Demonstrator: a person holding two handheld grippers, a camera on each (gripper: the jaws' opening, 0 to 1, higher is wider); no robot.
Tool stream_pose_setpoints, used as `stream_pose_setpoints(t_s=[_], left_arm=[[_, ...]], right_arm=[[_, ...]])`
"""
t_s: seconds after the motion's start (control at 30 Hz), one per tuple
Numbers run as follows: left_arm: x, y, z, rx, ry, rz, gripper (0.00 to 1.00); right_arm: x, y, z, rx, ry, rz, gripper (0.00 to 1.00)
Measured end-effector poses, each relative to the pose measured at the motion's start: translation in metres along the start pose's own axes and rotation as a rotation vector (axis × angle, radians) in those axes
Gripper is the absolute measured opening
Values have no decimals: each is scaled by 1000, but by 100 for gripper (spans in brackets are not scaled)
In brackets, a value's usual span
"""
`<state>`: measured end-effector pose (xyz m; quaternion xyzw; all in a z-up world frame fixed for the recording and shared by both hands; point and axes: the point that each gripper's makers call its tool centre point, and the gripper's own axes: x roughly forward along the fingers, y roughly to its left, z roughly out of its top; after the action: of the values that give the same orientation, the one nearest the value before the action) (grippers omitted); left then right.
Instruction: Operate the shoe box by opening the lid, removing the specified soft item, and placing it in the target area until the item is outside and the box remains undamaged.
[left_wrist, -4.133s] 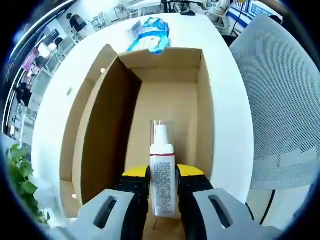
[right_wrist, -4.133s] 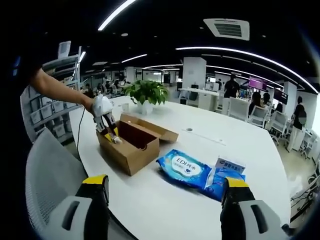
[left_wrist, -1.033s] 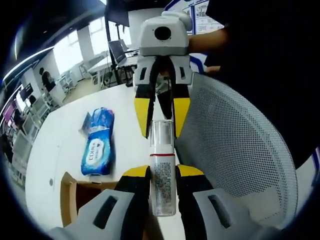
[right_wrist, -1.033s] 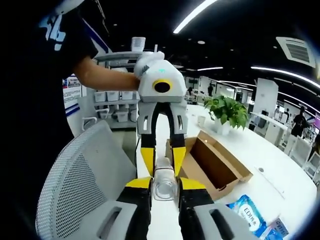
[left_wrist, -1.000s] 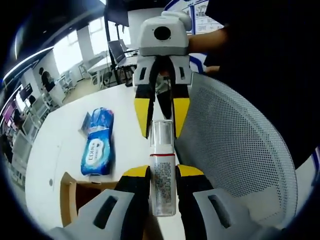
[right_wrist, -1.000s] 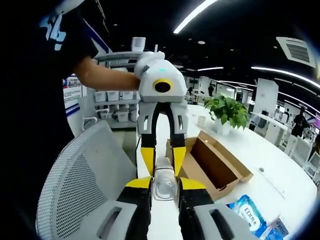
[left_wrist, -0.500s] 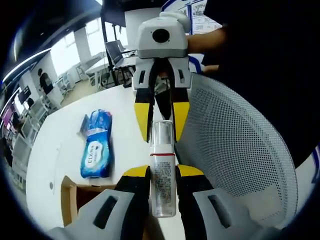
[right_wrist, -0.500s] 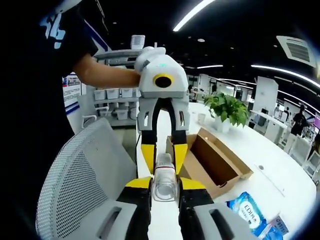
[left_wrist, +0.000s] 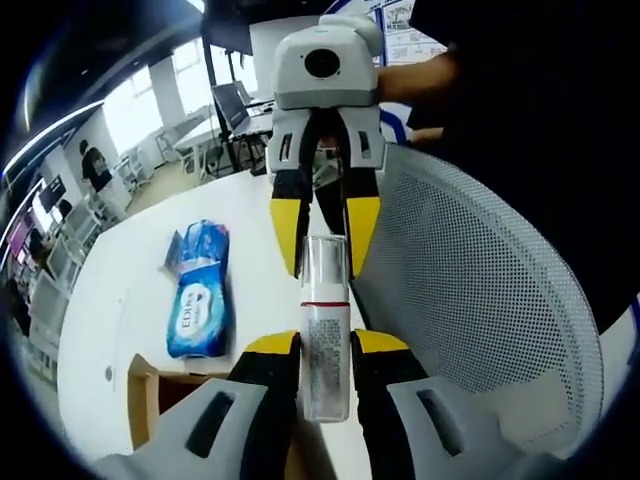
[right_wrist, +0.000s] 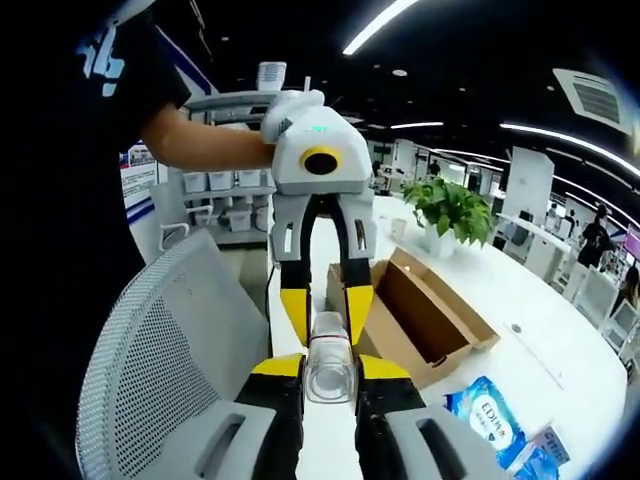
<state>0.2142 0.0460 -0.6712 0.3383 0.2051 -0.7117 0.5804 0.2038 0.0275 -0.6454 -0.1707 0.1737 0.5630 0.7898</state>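
Left gripper view: holds the bottle (left_wrist: 325, 300) pinched in the left gripper (left_wrist: 325, 345), lifted out of the box (left_wrist: 145, 400) where it stood seconds ago. Meets the right gripper (left_wrist: 325, 240) at the cap.

Right gripper view: grips the cap end too, after being spread wide earlier. Looks like a mid-air handover beside the open, intact box (right_wrist: 420, 325).

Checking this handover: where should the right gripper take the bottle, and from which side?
Take the bottle by its clear cap, the free end: the left gripper is clamped on the labelled body. Come head-on from beyond the cap, along the bottle's length, with one jaw on each side of the narrow round cap.
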Motion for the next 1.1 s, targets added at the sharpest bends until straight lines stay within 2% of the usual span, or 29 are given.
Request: stream_pose_setpoints(t_s=[0.07, 0.3, 0.4, 0.5, 0.6, 0.7, 0.83, 0.93, 1.0, 1.1], left_arm=[[-1, 2, -3, -7, 9, 10, 21], [-10, 11, -7, -74, -19, 73, 25], [-16, 16, -4, -125, -55, 120, 25], [-20, 17, -2, -180, -89, 154, 30], [-24, 20, -3, -196, -105, 191, 32], [-28, 22, -6, -243, -123, 236, 36], [-38, 29, -10, -334, -182, 301, 45], [-45, 31, -18, -359, -179, 342, 50], [-52, 36, -25, -371, -166, 394, 54], [-59, 37, -28, -419, -186, 424, 60]], right_arm=[[-2, -2, 0, 17, -5, -3, 13], [-7, -7, -5, 15, 18, -17, 13], [-8, -9, -7, 6, 34, -18, 14], [-12, -13, -8, 3, 44, -21, 14], [-15, -17, -9, -8, 58, -29, 14], [-22, -27, -12, -12, 73, -45, 14], [-31, -42, -17, -16, 106, -69, 14], [-40, -54, -19, -19, 120, -90, 14], [-44, -61, -19, -17, 125, -101, 14], [-53, -76, -22, -24, 145, -126, 14]])
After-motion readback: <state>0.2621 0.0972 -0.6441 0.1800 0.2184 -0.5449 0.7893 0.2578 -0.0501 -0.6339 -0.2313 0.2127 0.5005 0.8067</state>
